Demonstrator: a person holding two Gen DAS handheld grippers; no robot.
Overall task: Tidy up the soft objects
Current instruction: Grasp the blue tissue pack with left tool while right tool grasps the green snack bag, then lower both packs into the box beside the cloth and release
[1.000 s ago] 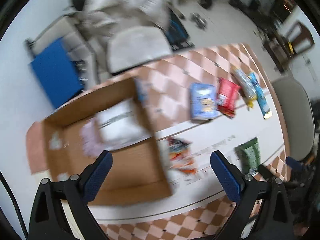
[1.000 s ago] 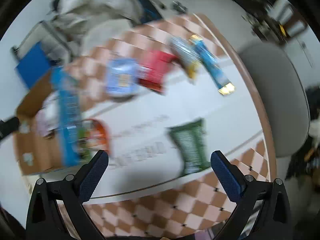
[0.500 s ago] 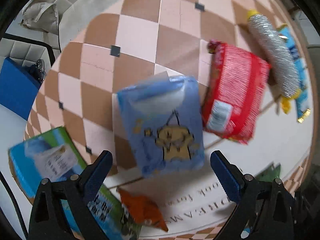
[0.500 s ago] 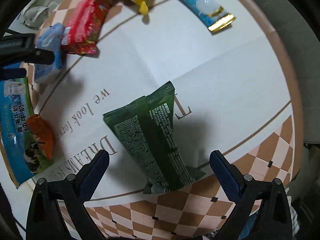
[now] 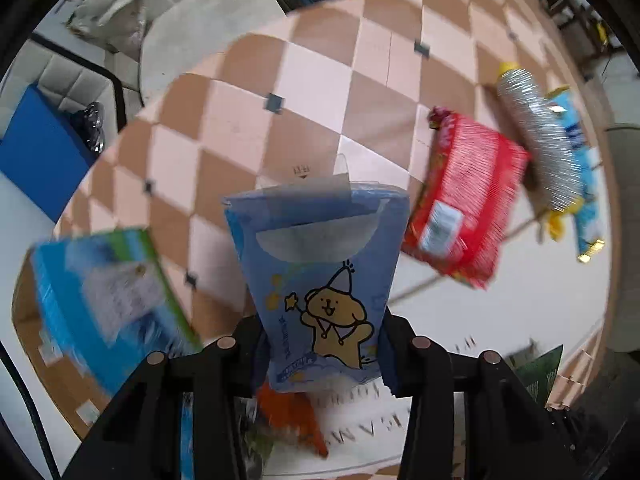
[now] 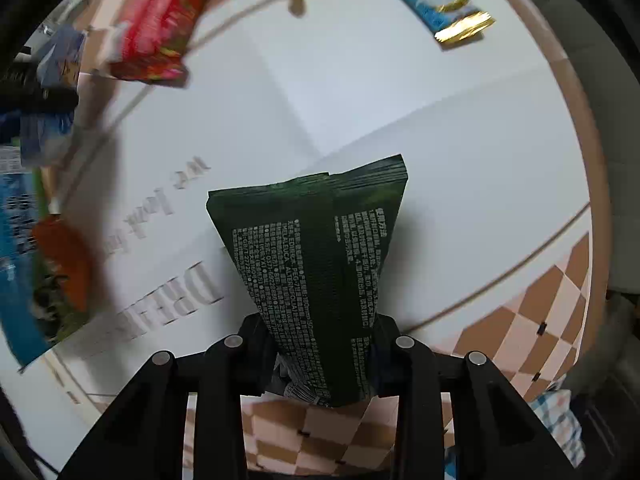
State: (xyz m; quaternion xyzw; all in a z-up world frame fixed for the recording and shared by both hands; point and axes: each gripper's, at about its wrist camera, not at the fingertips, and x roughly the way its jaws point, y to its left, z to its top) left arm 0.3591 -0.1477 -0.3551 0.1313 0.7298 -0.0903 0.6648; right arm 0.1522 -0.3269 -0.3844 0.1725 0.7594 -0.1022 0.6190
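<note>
A blue tissue pack (image 5: 320, 248) with a cartoon bear sits between the jaws of my left gripper (image 5: 324, 344). The jaws are closing and the pads pinch its near end, which narrows there. My right gripper (image 6: 324, 344) is closing too, its pads squeezing the lower part of a dark green packet (image 6: 312, 240) that lies on the white printed cloth (image 6: 380, 80). Both grippers point down at the table. The fingertips of both are mostly hidden behind the packs.
Right of the tissue pack lie a red packet (image 5: 464, 208), a silver packet (image 5: 540, 136) and a long light-blue packet (image 5: 584, 184). A blue-green carton (image 5: 100, 296) and an orange packet (image 5: 296, 420) lie on the left. The checkered tablecloth (image 5: 320, 80) ends near a grey chair (image 6: 616, 160).
Both grippers sank toward the table. The left closed on the blue tissue pack and the right closed on the green packet; both stood wide open before.
</note>
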